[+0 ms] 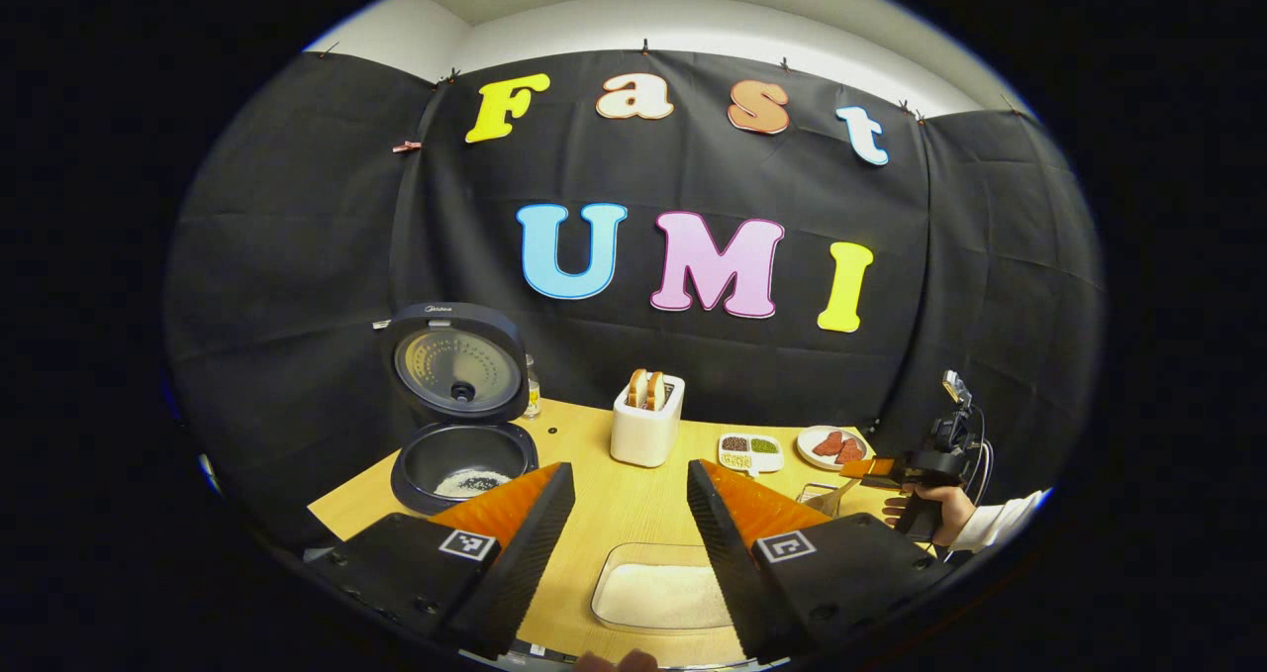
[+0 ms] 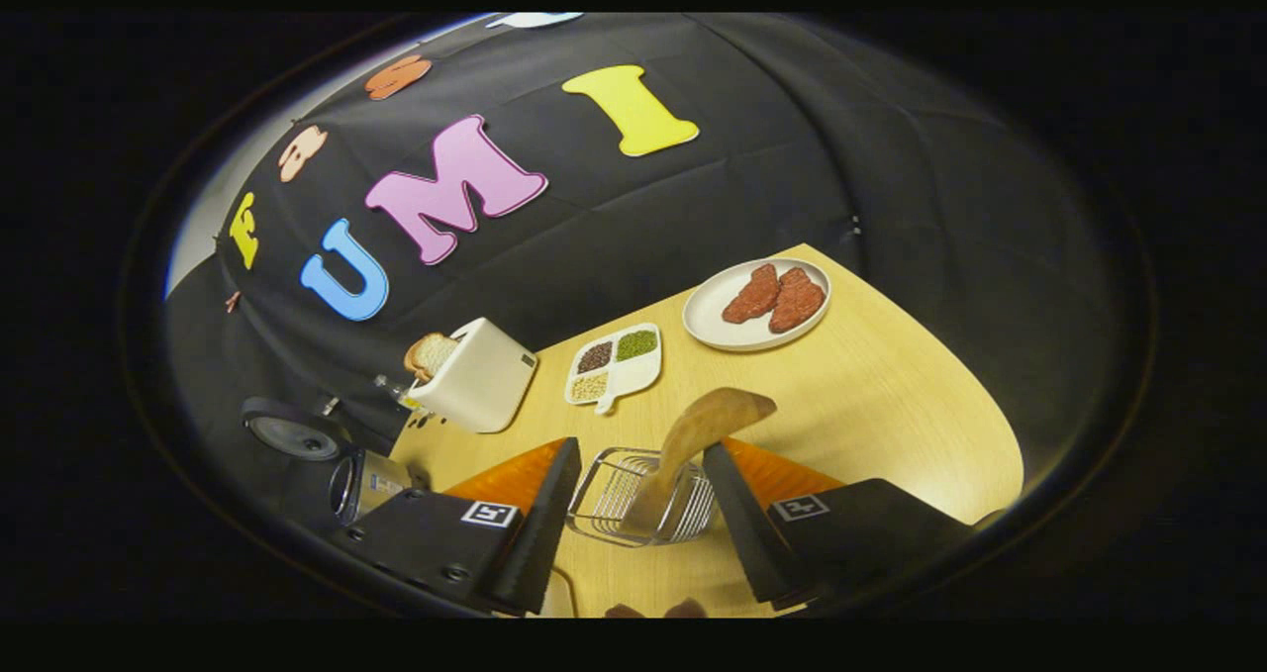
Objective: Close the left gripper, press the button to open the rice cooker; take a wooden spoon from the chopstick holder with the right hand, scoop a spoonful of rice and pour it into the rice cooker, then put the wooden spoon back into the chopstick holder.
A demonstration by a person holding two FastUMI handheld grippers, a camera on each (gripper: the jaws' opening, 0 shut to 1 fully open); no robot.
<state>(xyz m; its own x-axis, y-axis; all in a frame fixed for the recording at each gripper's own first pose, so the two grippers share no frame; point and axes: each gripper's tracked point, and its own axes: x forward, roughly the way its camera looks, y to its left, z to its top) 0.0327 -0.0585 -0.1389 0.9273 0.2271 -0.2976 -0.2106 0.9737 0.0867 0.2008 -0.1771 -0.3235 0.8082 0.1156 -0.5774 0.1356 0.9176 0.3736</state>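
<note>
The cooker [image 1: 458,425] stands open on the worktop [image 1: 614,499], its lid tipped up and back, so the button press looks done; pale rice with some dark grains lies in its pot, though whether that is a poured spoonful cannot be told. The spoon [image 2: 693,444] stands bowl-up in the wire holder [image 2: 633,499], leaning away from the cooker, and nothing grips it. The right hand-held gripper [image 2: 638,514] hangs just over the holder with its jaws apart, one on each side of the spoon and clear of it. From this alone I cannot tell whether the spoon is about to be taken or has just been put back; with rice in the pot, the second reading seems a little likelier. The left hand-held gripper [image 1: 629,524] is held back from the cooker, jaws well apart, above the tray of rice [image 1: 663,593] that sits near the worktop's front edge. If the scoop is still to come, gripping the spoon, filling it at the tray, tipping it into the cooker and returning it all remain.
</note>
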